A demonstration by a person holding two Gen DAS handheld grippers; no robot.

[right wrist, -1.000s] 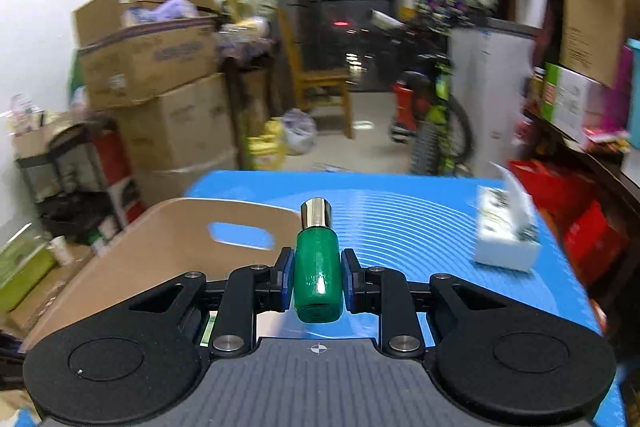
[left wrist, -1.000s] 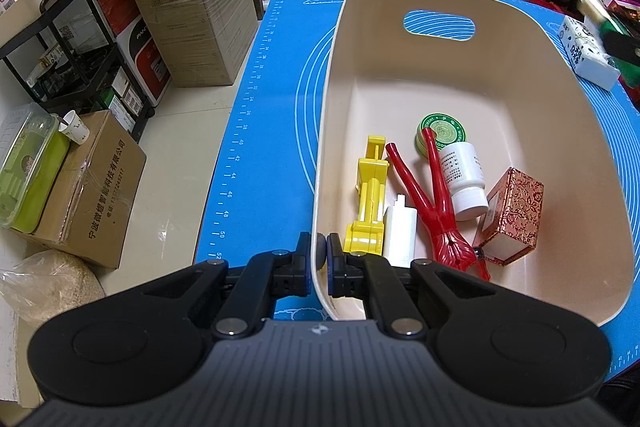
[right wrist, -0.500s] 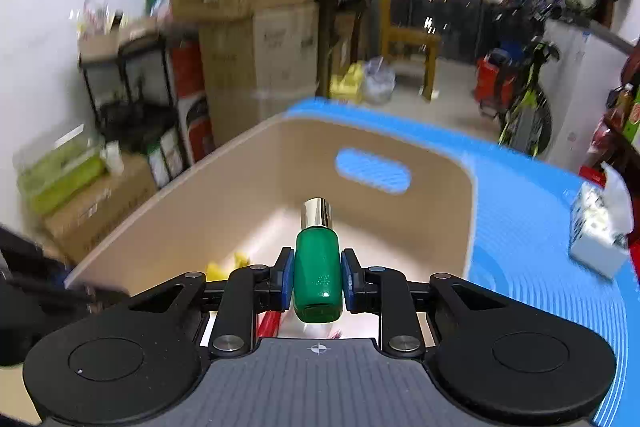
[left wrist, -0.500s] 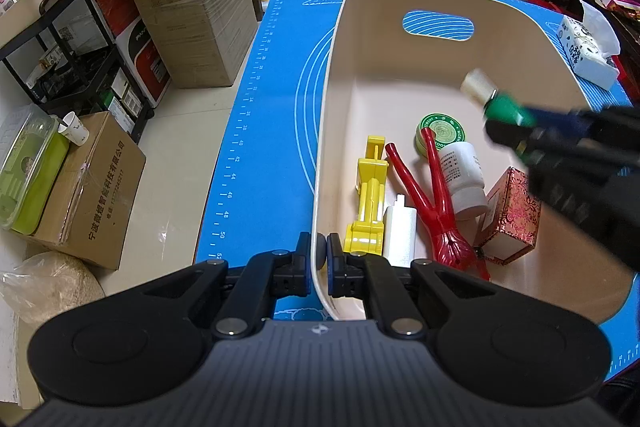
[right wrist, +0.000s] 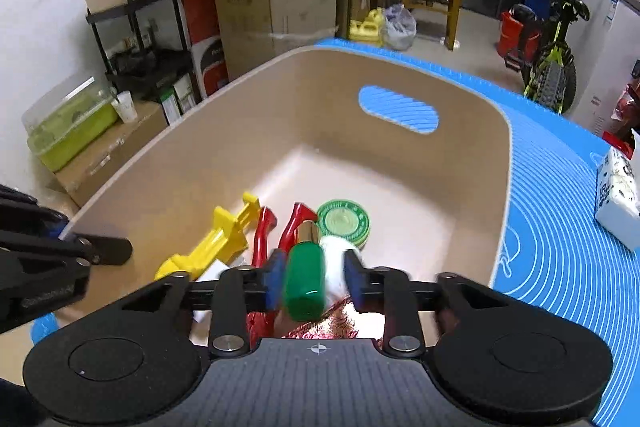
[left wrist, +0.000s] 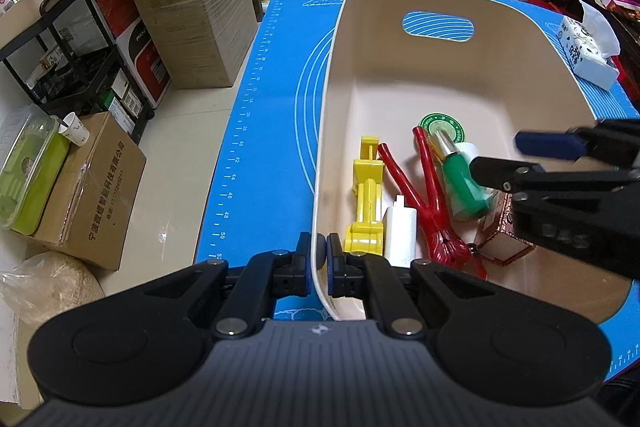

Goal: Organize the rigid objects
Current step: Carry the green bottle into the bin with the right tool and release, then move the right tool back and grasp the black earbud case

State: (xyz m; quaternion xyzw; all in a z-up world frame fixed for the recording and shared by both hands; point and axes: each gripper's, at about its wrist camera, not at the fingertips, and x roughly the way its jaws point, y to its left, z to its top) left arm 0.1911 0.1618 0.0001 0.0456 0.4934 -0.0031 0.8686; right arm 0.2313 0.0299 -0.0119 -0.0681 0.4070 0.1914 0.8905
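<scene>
My left fingers (left wrist: pixel 319 263) stay clamped on the near rim of the beige bin (left wrist: pixel 500 75), while my right fingers (right wrist: pixel 313 277) are opening over its contents, the green bottle (right wrist: pixel 304 277) lying between them, leaning against the left pad, clear of the right.

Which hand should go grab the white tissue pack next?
The right. Its hand-held gripper is opening and letting the green bottle drop into the bin, so it is nearly free, and the tissue pack lies on its side. The left hand-held gripper is shut on the bin's rim.
</scene>
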